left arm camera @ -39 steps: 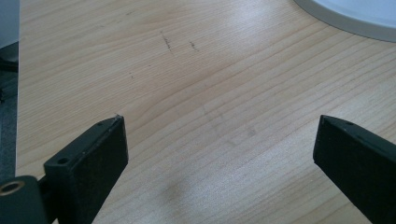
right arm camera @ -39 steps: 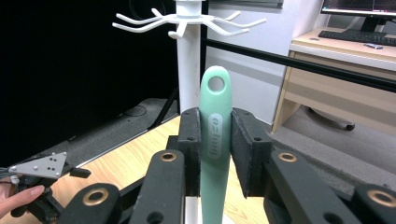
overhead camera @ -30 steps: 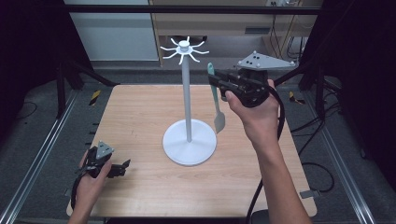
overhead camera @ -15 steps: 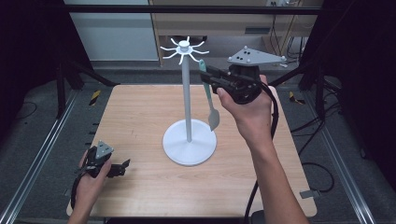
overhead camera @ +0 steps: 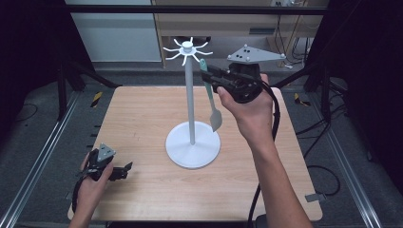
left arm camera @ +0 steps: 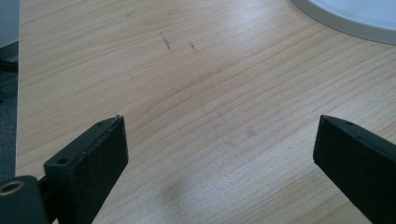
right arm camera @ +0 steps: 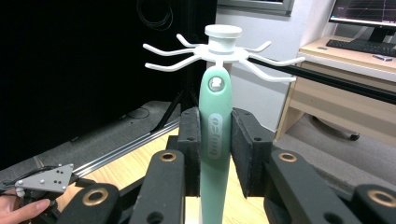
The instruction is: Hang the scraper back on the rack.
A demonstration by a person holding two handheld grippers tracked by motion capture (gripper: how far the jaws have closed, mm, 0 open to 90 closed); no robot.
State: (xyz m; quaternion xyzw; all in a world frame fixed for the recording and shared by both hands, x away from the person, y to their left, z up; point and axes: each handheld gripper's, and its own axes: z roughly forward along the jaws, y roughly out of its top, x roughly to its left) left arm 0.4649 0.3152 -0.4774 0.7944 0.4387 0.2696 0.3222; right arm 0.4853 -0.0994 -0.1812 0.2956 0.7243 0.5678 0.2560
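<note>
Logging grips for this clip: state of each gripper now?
Left gripper: open, empty, resting low on the table.
Right gripper: shut on the green spatula.

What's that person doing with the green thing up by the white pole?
The right gripper is clamped on a green spatula and holds its handle up by the hooks of the white utensil stand. It isn't hanging yet. The left gripper rests open on the wooden table, holding nothing.
</note>
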